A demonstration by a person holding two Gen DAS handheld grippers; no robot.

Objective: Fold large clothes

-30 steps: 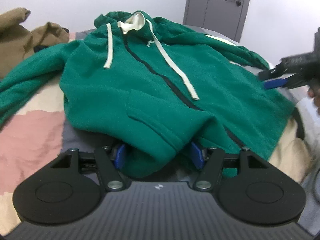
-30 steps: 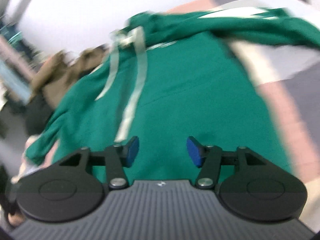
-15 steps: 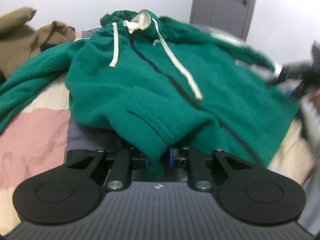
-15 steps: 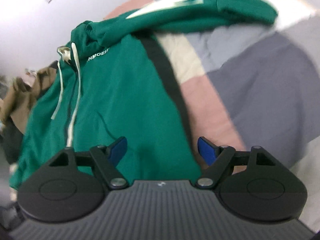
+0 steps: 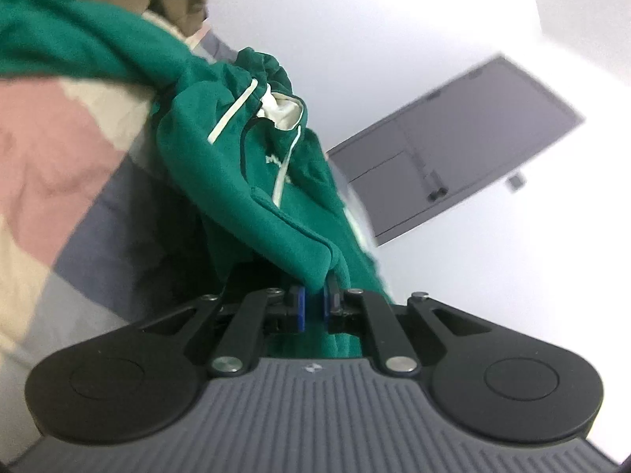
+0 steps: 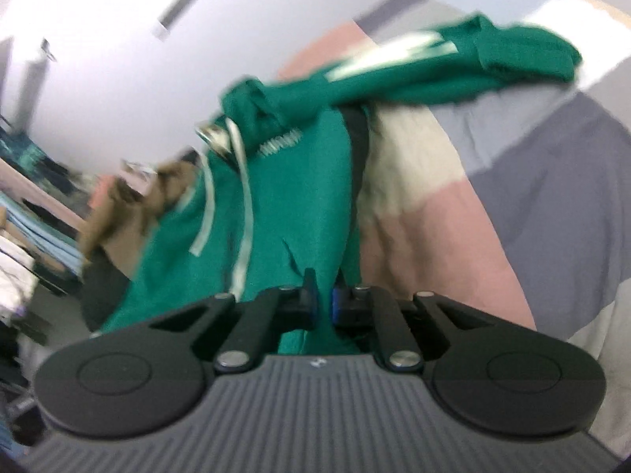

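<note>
The green hoodie point(image 5: 252, 181) is lying zipper-up on the patchwork bed point(image 5: 51, 134), its bottom hem bunching up off the cover. The left tongs point(image 5: 313, 307) are pinching a thick fold of that hem, and the right tongs point(image 6: 323, 301) are clamping the hem's other end. Judging from this, the step is carrying the hem toward the hood: keeping both grips level and the fabric taut should be giving a straight crease. A brown garment point(image 6: 130, 213) is lying beyond.

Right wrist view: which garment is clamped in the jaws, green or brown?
The green hoodie: its hem runs down between the shut jaws of the right gripper. The brown garment lies beyond, untouched.
</note>
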